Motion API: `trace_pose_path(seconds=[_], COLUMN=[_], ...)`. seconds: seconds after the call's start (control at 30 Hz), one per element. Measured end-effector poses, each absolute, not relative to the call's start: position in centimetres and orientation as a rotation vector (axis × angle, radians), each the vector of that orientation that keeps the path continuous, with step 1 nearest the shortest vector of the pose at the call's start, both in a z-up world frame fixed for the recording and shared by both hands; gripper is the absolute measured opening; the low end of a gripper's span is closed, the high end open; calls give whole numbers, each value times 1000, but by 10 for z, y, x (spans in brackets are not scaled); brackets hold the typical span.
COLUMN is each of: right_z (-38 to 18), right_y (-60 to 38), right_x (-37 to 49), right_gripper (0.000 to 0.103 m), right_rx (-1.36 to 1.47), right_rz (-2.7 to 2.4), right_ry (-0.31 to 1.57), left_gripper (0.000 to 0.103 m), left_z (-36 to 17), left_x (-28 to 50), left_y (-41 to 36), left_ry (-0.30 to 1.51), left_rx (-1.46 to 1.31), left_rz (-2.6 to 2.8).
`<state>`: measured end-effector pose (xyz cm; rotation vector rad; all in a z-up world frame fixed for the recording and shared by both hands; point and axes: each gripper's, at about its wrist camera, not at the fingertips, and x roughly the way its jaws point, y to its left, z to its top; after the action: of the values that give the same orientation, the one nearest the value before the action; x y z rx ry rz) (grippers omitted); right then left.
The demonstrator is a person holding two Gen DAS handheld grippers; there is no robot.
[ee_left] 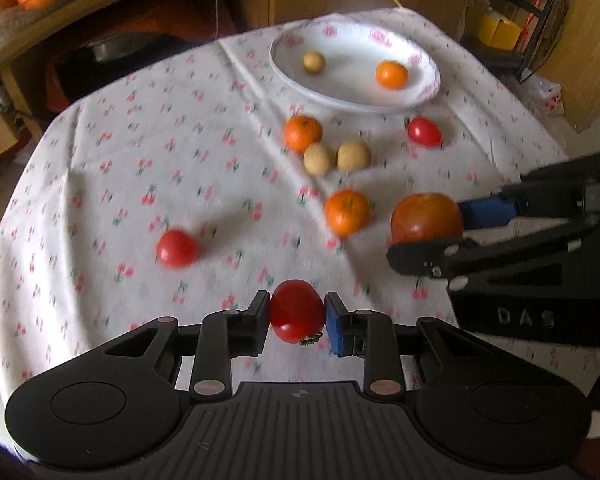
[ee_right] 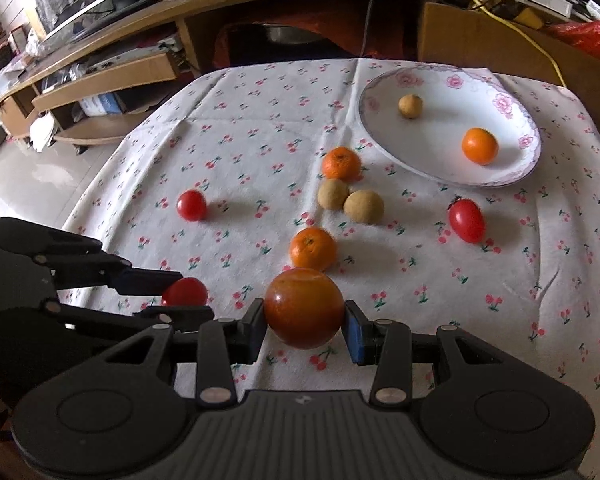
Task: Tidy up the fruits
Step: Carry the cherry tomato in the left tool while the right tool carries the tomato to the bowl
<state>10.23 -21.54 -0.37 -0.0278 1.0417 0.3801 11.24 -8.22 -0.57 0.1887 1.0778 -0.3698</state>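
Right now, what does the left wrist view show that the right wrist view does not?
Only left: the stem end of the small red tomato in the left gripper. Only right: floor and low shelves beside the table. Both: the plate, loose fruits, and the right gripper holding the large tomato.

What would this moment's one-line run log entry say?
left gripper: shut on small red tomato | right gripper: shut on large red-orange tomato | white floral plate: one tan longan, one orange mandarin
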Motion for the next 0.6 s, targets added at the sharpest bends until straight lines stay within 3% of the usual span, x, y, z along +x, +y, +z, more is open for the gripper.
trace_pose_path(seconds=[0.6], right_z=[21], right_y=[-273], right_x=[170], right_gripper=[35], right_rx=[44], right_rz=[212], right_ry=[988], left_gripper=[36], left_z=[16], left_x=[202], left_y=[-137], left_ry=[978], left_rx=[163], left_rz=[-417])
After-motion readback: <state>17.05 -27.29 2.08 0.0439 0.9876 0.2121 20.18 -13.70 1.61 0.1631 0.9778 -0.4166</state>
